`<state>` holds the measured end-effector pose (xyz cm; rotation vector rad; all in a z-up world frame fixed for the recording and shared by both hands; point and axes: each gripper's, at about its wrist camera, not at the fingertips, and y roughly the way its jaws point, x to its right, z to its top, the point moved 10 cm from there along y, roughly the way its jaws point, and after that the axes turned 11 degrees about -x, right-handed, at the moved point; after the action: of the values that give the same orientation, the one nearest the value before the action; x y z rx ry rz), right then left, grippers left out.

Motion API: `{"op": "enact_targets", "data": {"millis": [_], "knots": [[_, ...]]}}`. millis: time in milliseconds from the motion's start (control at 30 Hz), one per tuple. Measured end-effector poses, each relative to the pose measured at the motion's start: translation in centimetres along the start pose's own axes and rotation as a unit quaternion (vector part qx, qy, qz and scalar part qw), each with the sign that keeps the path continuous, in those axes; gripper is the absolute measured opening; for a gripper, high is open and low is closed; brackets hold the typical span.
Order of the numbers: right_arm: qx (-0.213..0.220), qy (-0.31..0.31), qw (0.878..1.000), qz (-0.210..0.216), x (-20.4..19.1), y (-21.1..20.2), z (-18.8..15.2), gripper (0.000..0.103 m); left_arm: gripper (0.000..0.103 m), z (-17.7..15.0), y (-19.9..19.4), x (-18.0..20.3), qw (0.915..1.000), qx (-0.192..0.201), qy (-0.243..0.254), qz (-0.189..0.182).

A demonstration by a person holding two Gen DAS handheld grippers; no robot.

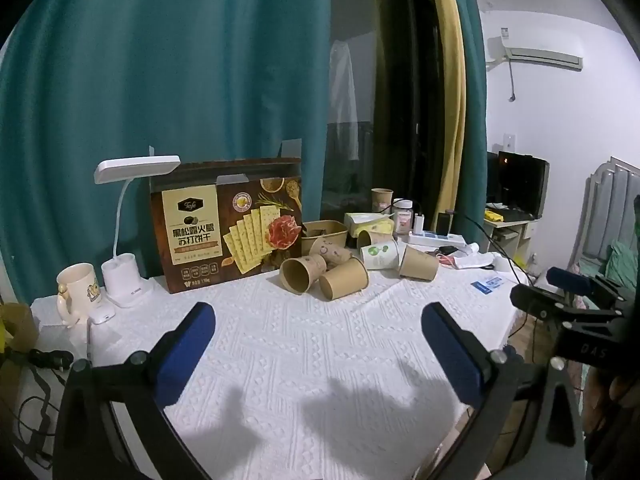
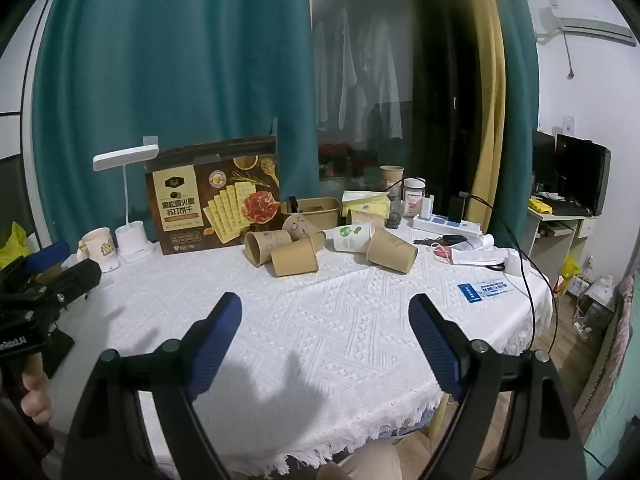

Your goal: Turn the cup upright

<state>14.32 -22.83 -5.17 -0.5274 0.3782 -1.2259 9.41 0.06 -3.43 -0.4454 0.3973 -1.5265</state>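
Nearest the left wrist camera, the left tool hangs over the white textured cloth of the table with its blue-padded fingers spread wide and nothing between them. The right tool does likewise in its own view, jaws wide apart and empty above the cloth near the fringed front edge; in the left view it shows at the right edge, and in the right view the left tool sits at the left edge with part of a hand on its grip. Both tools cast shadows on the bare cloth just ahead of them. Farther back, toward the middle of the table, lies a loose cluster of paper cups: a brown cup on its side with its mouth toward the camera, a second brown cup touching it on the left, a patterned one behind them, a white cup with a green print to the right, and another brown cup tipped just beside that. Behind the cluster stand a brown paper bowl and a cracker box. To the left are a white desk lamp and a cream mug. One brown cup stands upright at the far edge, near a jar and a power strip, before teal curtains.
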Motion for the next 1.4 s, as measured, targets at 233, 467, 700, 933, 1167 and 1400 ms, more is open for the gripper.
{"op": "enact_targets", "data": {"millis": [233, 467, 700, 933, 1167, 1400], "knots": [[0.001, -0.002, 1.0, 0.001, -0.5, 0.0, 0.2, 0.084, 0.103, 0.1, 0.0, -0.1, 1.0, 0.001, -0.002, 0.0], [0.001, -0.003, 1.0, 0.0, -0.7, -0.1, 0.3, 0.084, 0.103, -0.2, 0.3, -0.1, 1.0, 0.002, -0.004, -0.001], [0.002, -0.003, 1.0, -0.001, -0.8, -0.2, 0.4, 0.084, 0.103, -0.1, 0.1, 0.0, 1.0, 0.002, -0.007, -0.002], [0.003, -0.003, 1.0, 0.0, -1.2, -0.3, 0.6, 0.084, 0.103, 0.0, -0.6, 0.1, 0.9999, 0.006, -0.009, -0.002], [0.003, -0.004, 1.0, -0.001, -1.0, -0.5, 0.4, 0.084, 0.103, 0.1, -0.7, 0.2, 0.9999, 0.007, -0.011, -0.004], [0.003, -0.003, 1.0, -0.001, -1.3, -0.3, 0.6, 0.084, 0.103, 0.1, -0.6, 0.3, 0.9999, 0.008, -0.011, -0.005]]}}
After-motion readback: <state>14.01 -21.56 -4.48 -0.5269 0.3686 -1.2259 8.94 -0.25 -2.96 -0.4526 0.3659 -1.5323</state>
